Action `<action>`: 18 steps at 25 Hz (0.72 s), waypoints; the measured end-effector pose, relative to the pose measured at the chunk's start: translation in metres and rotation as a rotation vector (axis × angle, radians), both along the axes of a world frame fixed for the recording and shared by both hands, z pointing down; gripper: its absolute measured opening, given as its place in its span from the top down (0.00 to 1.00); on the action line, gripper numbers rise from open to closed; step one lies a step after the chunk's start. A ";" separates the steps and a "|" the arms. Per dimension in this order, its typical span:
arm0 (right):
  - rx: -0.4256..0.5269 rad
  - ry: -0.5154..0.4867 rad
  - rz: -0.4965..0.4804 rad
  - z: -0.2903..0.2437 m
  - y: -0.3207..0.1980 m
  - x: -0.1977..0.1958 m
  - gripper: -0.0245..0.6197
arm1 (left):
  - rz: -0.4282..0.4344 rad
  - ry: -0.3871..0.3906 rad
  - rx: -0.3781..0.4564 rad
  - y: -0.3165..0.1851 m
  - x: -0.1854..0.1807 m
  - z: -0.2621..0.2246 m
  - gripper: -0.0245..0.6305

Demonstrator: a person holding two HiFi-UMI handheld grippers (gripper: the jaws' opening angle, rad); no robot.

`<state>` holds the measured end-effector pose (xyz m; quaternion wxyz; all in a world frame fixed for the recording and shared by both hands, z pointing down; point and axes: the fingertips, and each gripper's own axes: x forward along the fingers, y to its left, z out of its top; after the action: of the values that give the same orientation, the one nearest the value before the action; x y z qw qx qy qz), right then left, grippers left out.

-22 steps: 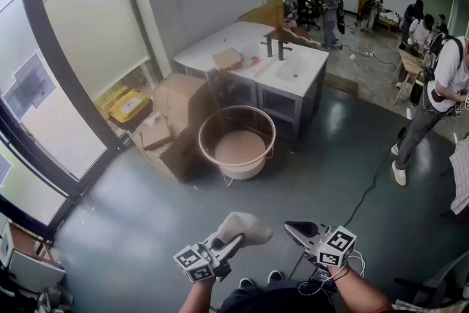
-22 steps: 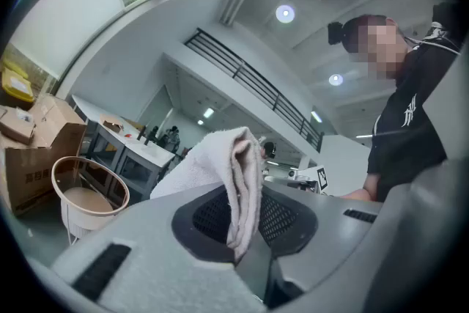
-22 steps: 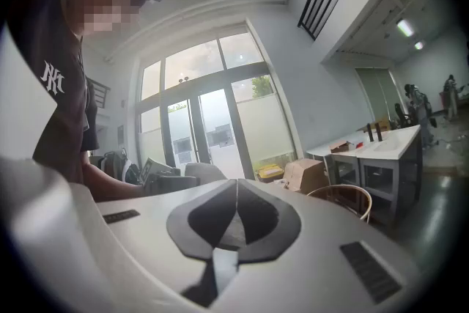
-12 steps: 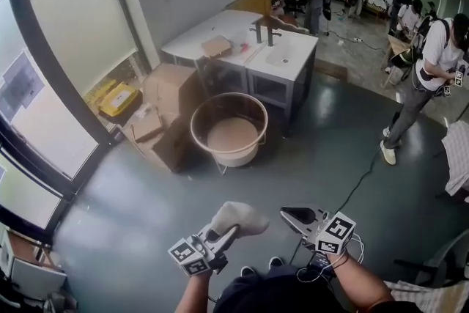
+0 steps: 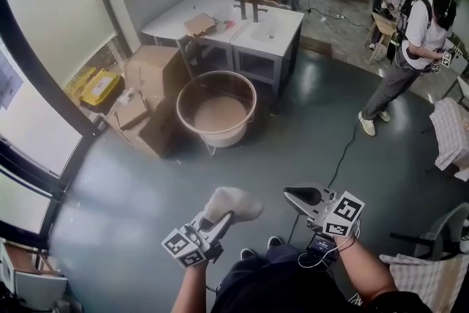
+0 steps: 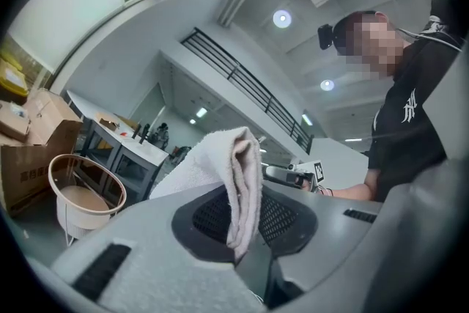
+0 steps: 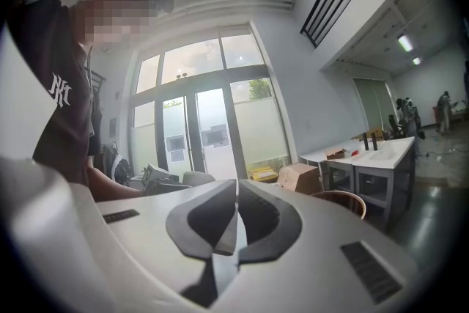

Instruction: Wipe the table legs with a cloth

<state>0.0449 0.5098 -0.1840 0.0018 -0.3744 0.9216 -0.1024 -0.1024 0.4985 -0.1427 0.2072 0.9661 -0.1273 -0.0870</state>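
My left gripper (image 5: 222,219) is held low in front of me, shut on a white cloth (image 5: 231,202) that bunches above its tips. In the left gripper view the folded cloth (image 6: 233,174) stands pinched between the jaws of that gripper (image 6: 245,234). My right gripper (image 5: 300,196) hovers beside it, shut with nothing in it; its pads (image 7: 236,220) meet. The white tables (image 5: 220,15) with dark legs (image 5: 283,81) stand well ahead across the floor, far from both grippers.
A round tub-shaped stand (image 5: 216,108) sits in front of the tables. Cardboard boxes (image 5: 150,71) and a yellow case (image 5: 99,88) lie to the left by the window. A person (image 5: 410,48) stands at the right, a cable (image 5: 341,150) runs over the floor, and a chair (image 5: 440,234) is close on my right.
The tables, tub stand and boxes have slid up and leftward in the head view as the view swung. Both grippers keep their pose, the cloth still held by the left.
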 end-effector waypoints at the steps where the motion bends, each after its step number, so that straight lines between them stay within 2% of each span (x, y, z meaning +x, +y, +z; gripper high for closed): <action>1: -0.004 -0.002 0.003 0.001 -0.001 -0.006 0.95 | 0.004 0.007 -0.002 -0.003 -0.005 -0.001 0.89; 6: -0.036 0.010 0.020 0.010 -0.005 -0.020 0.95 | 0.007 -0.004 -0.013 -0.016 -0.018 0.015 0.89; 12: -0.036 0.028 0.024 0.017 -0.035 -0.019 0.95 | 0.000 0.061 -0.033 -0.043 -0.022 0.009 0.89; 18: -0.048 -0.004 -0.002 0.030 -0.078 0.000 0.95 | -0.055 0.022 -0.102 -0.083 -0.013 0.042 0.89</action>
<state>0.0446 0.4317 -0.1535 -0.0054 -0.3733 0.9192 -0.1255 -0.1151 0.4158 -0.1011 0.2552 0.9493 -0.1558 -0.0966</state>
